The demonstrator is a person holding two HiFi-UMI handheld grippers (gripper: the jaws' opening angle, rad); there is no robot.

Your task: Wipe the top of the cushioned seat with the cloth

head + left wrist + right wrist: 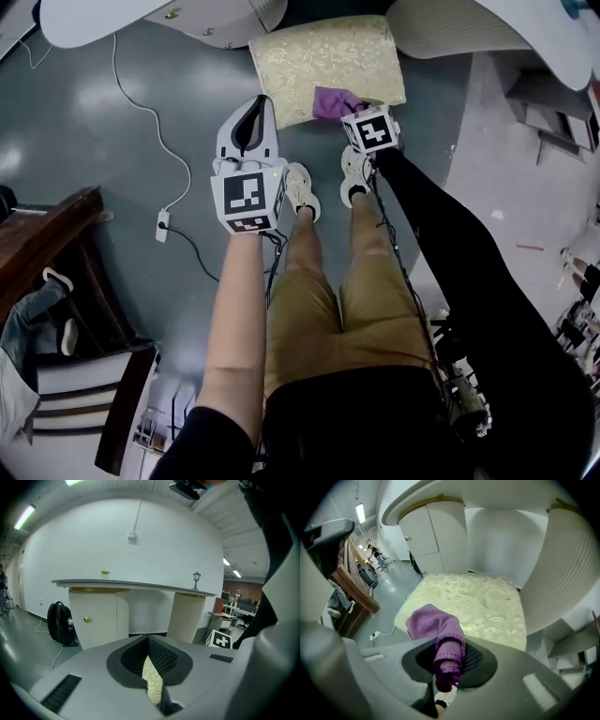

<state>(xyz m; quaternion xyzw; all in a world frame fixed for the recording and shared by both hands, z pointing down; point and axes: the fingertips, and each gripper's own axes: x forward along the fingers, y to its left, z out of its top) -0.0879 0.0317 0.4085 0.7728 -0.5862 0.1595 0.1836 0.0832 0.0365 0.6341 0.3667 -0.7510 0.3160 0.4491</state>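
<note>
The cushioned seat (328, 61) is cream with a gold leaf pattern and stands on the floor ahead of my feet. A purple knitted cloth (336, 101) lies bunched on its near edge. My right gripper (351, 112) is shut on one end of the cloth (433, 623), and the rest spreads over the seat top (487, 602) just beyond the jaws. My left gripper (260, 103) hovers at the seat's near left corner, shut with nothing in it. In the left gripper view a sliver of the seat (153, 682) shows below the closed jaws of that gripper (152, 667).
A white curved counter (141, 14) with cabinets stands behind the seat, and a ribbed white column (567, 573) rises right of it. A cable with a power strip (162, 225) runs over the grey floor at left. Dark wooden furniture (47, 234) is at far left. A black backpack (60, 623) leans by the counter.
</note>
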